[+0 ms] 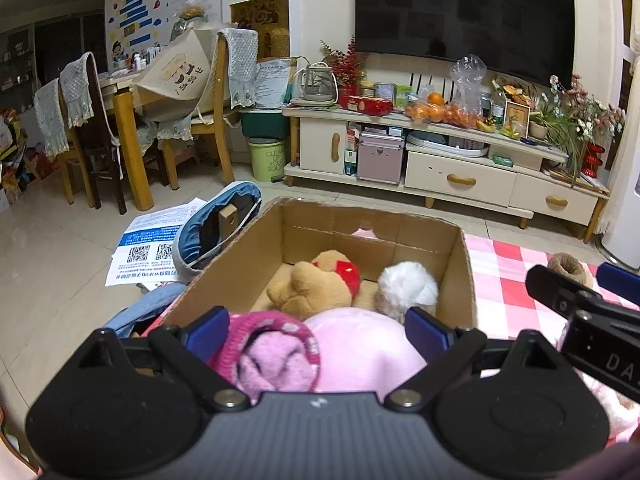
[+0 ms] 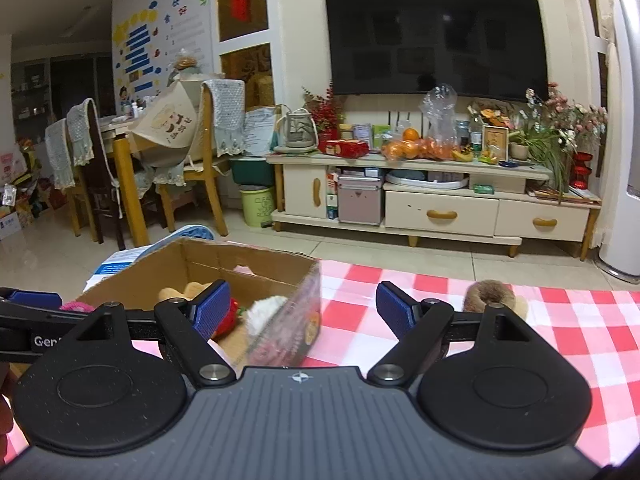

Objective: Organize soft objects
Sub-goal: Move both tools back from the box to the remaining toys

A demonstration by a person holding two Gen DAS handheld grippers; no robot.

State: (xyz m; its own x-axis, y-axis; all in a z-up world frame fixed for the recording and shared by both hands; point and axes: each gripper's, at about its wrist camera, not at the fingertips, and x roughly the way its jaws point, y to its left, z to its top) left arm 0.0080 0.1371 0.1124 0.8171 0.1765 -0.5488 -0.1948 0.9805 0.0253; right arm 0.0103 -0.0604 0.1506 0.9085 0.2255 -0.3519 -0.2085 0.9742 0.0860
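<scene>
My left gripper (image 1: 318,332) is shut on a pink plush toy (image 1: 360,348) that wears a pink knitted hat (image 1: 272,344). I hold it over the near edge of the open cardboard box (image 1: 248,256). Inside the box lie a brown bear with a red strawberry (image 1: 316,284) and a white fluffy toy (image 1: 408,286). My right gripper (image 2: 304,312) stands open with nothing held, just right of the box (image 2: 288,264). A brown furry toy (image 2: 492,296) lies on the red-checked cloth (image 2: 580,332) beyond its right finger. The right gripper (image 1: 576,280) also shows at the right edge of the left wrist view.
The box sits at the left end of the checked cloth (image 1: 504,276). Papers (image 1: 148,248) and a blue-lined bag (image 1: 216,232) lie on the floor to its left. Farther off stand a TV cabinet (image 2: 440,208), a green bin (image 2: 258,206) and dining chairs (image 2: 208,152).
</scene>
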